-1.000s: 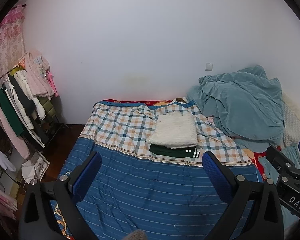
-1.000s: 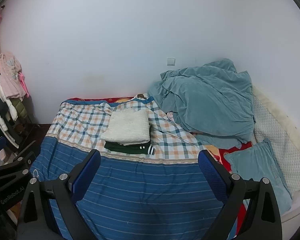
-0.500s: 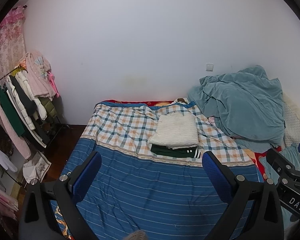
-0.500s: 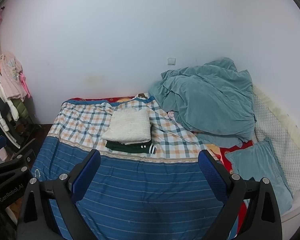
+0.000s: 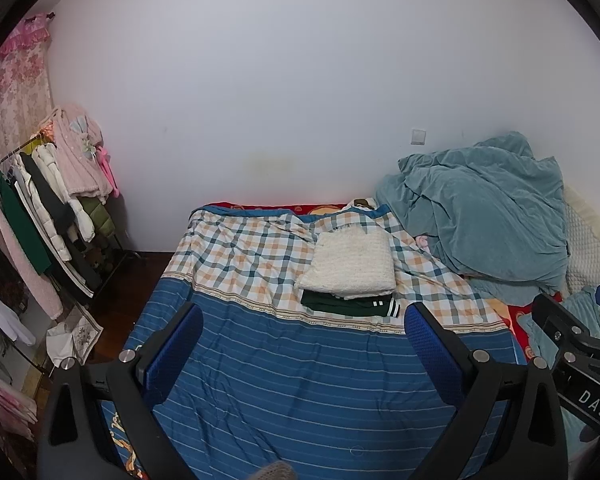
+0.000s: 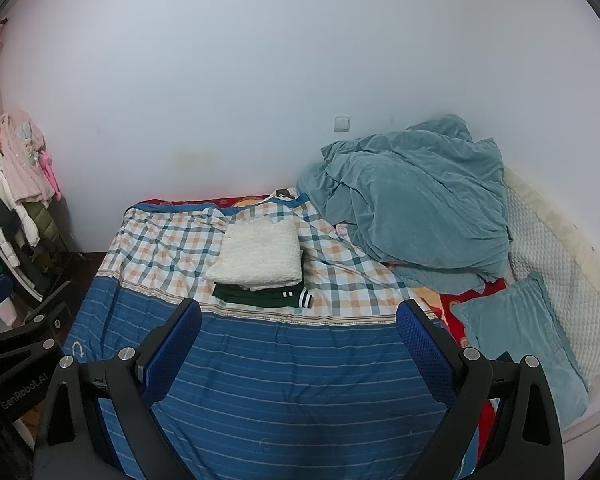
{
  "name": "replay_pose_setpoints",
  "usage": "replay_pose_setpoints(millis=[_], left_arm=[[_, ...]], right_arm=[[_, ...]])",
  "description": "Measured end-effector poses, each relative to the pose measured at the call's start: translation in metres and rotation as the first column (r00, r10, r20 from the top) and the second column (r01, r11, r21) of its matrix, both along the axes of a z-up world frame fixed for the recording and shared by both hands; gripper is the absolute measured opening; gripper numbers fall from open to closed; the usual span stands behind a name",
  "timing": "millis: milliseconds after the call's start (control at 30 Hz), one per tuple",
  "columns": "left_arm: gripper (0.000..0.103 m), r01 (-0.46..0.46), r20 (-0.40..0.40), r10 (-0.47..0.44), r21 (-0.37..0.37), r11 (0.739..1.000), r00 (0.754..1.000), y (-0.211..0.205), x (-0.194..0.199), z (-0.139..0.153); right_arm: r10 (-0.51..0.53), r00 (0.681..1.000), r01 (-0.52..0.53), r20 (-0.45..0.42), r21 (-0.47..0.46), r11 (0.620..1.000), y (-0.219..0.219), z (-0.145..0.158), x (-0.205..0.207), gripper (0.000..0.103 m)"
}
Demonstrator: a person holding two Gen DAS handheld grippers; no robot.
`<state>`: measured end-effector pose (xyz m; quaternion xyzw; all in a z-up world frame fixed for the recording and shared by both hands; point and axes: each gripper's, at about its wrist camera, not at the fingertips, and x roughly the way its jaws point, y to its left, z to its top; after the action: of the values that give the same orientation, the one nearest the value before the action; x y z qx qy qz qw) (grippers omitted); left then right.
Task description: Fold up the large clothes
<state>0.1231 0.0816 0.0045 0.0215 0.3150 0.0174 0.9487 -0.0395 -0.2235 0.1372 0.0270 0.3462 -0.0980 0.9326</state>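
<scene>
Folded cream knit (image 5: 350, 262) stacked on folded green garment (image 5: 350, 304) mid-bed (image 5: 292, 380), both hand-held grippers (image 5: 304, 354) (image 6: 298, 350) spread wide, empty, nothing unfolded visible.

A crumpled teal blanket (image 6: 416, 200) lies beside a teal pillow (image 6: 516, 344); a clothes rack (image 5: 48, 216) stands left.

Left tool (image 5: 304, 338), right tool (image 6: 300, 334): jaws wide apart

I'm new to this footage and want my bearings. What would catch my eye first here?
Probably the neat stack mid-bed: a folded white knit lying on a folded dark green garment, on the checked and blue-striped bedspread. To its right a rumpled teal blanket is heaped against the wall. A crowded clothes rack stands at far left.
</scene>
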Motion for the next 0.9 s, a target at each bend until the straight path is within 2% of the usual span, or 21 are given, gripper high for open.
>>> replay_pose_setpoints(millis=[900], left_arm=[[0.103,0.004,0.012,-0.004,-0.001,1.000,1.000,0.002,-0.007,0.009]], right_arm=[[-0.026,1.000,0.026,0.011,-0.004,1.000,0.000,0.006,-0.016,0.099]])
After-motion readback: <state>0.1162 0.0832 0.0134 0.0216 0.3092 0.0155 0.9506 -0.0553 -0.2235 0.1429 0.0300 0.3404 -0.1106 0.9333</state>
